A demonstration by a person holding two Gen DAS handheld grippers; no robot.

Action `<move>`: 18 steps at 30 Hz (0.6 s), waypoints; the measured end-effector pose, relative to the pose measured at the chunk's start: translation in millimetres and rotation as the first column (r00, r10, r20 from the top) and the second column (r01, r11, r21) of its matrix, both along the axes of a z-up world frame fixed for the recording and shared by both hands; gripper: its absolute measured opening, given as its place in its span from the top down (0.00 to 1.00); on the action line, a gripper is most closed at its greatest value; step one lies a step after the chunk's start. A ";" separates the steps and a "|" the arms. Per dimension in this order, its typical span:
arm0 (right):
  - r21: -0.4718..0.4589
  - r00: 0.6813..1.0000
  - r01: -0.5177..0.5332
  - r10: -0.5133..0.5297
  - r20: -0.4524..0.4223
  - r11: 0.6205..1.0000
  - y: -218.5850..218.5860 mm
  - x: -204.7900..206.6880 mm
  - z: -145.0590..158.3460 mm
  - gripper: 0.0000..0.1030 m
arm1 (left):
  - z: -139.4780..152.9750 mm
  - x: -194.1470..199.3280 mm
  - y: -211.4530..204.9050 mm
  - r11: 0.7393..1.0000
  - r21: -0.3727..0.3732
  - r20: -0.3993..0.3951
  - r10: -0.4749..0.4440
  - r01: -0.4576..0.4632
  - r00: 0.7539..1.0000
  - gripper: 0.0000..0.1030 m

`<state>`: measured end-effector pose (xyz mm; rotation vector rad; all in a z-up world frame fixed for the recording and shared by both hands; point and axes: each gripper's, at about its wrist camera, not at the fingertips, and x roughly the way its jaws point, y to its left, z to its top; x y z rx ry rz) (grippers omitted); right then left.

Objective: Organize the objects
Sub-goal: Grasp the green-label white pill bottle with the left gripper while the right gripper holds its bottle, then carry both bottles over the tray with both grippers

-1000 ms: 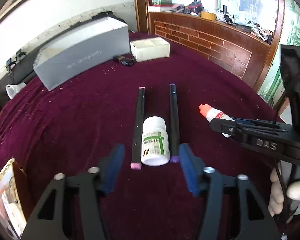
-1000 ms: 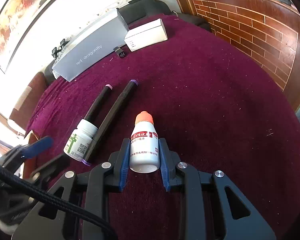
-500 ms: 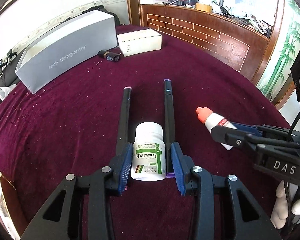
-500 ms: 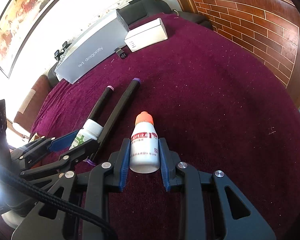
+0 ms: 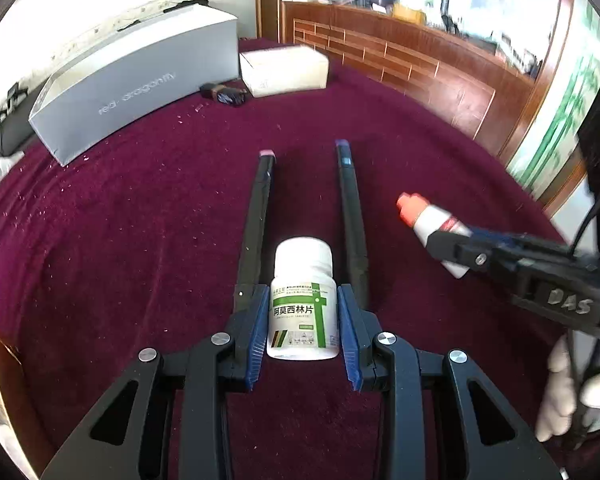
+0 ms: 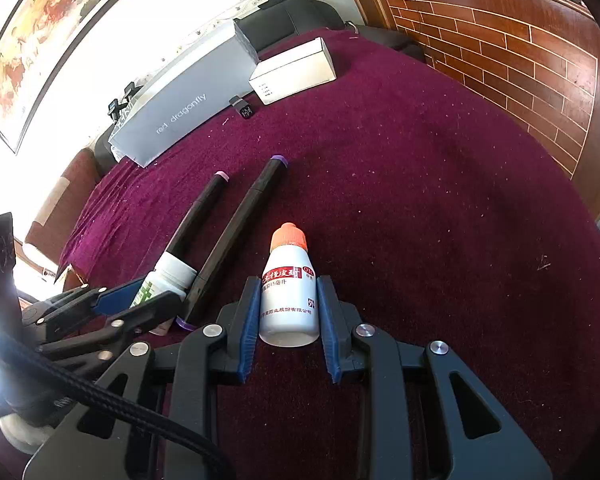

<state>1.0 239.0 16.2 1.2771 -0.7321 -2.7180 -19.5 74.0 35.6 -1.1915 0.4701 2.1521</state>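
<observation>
Closing on the white round pill bottle with the green-and-white label (image 5: 303, 308), your left gripper (image 5: 303, 328) has its blue pads on either side of the bottle's lower half; they look to be touching the label, though a thin gap on either side cannot be ruled out from this angle. The bottle lies on its side on the dark maroon cloth-covered table (image 5: 140, 240), its cap pointing away from you, in the lane between two long black marker pens. The pink-tipped black pen (image 5: 256, 220) lies just left of the bottle, and the purple-tipped black pen (image 5: 350, 216) just right of it, both running away from you.

Your right gripper (image 6: 288, 312) is clenched on the small white plastic dropper bottle with the orange cap and red label (image 6: 290, 292), its blue pads pressed against both sides of the body and the cap pointing forward. From the left wrist view, that bottle sits to the right of the purple-tipped pen, apart from it, with your gloved right hand (image 5: 572, 392) on the handle at the frame's edge.

Farther back on the cloth, a long grey cardboard box with pale lettering (image 5: 136, 84) stands near the wall, a smaller white cardboard box (image 5: 284, 70) beside it, and a small dark object (image 5: 224, 94), too blurred to identify, between them.
</observation>
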 end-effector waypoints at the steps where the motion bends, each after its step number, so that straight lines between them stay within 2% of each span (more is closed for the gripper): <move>1: 0.004 1.000 0.000 0.000 -0.001 1.000 -0.3 -0.2 0.0 0.76 | -1.8 2.3 2.5 1.000 -0.006 -0.024 -0.001 0.001 1.000 0.73; 3: 0.012 1.000 -0.001 0.001 -0.003 1.000 -1.0 -0.3 -0.2 0.76 | -2.1 8.0 7.4 1.000 -0.022 -0.070 -0.002 0.000 0.998 0.73; 8: 0.006 1.000 0.001 -0.001 -0.012 1.000 0.2 -1.1 -0.9 0.75 | -0.5 10.7 -3.6 0.998 0.001 -0.044 0.055 -0.055 0.998 0.73; 12: -0.004 1.000 0.001 -0.002 -0.017 1.000 0.8 -0.6 -1.7 0.76 | 10.6 20.4 -25.6 0.993 0.057 -0.019 0.104 -0.103 0.994 0.73; 18: 0.017 1.000 0.005 -0.005 -0.021 1.000 -2.0 -0.6 -1.0 0.76 | 39.2 55.1 -65.9 0.975 0.170 0.003 0.148 -0.146 0.989 0.73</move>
